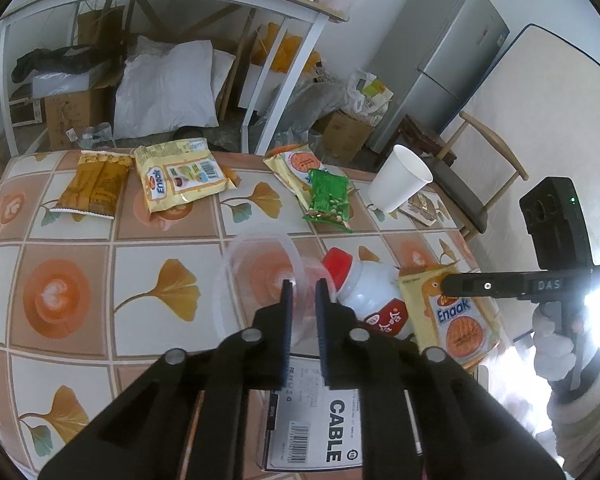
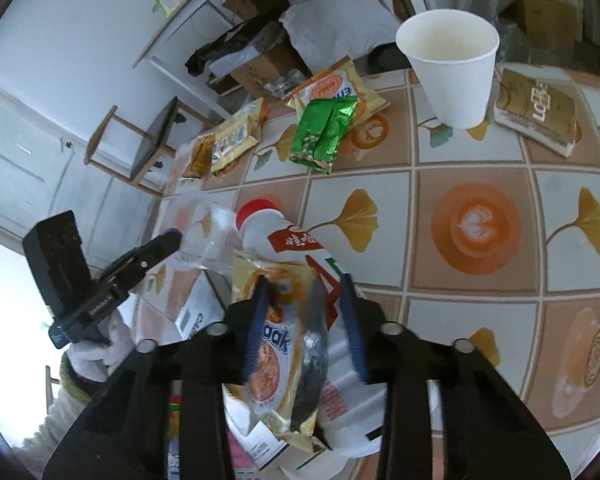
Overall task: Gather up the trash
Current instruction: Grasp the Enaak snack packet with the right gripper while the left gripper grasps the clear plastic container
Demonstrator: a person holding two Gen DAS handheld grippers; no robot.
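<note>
My left wrist camera looks down along its fingers, close over the table (image 1: pixel 148 240). My right does likewise from the opposite side. Both share the bottle (image 1: pixel 364 292), the cup (image 2: pixel 452 68) and the wrappers.

From our left wrist view, the clear cup (image 1: pixel 260 276) lies at centre on the table (image 1: pixel 80 360), bottle (image 1: pixel 364 284) at three o'clock, paper cup (image 1: pixel 400 180) at one.

Both tools matte black — left gripper (image 1: pixel 302 286), right gripper (image 2: pixel 306 280), blue pads (image 2: pixel 256 324), silver pivot screws. White glove (image 1: pixel 552 350); striped knit sleeve (image 1: pixel 588 412).
</note>
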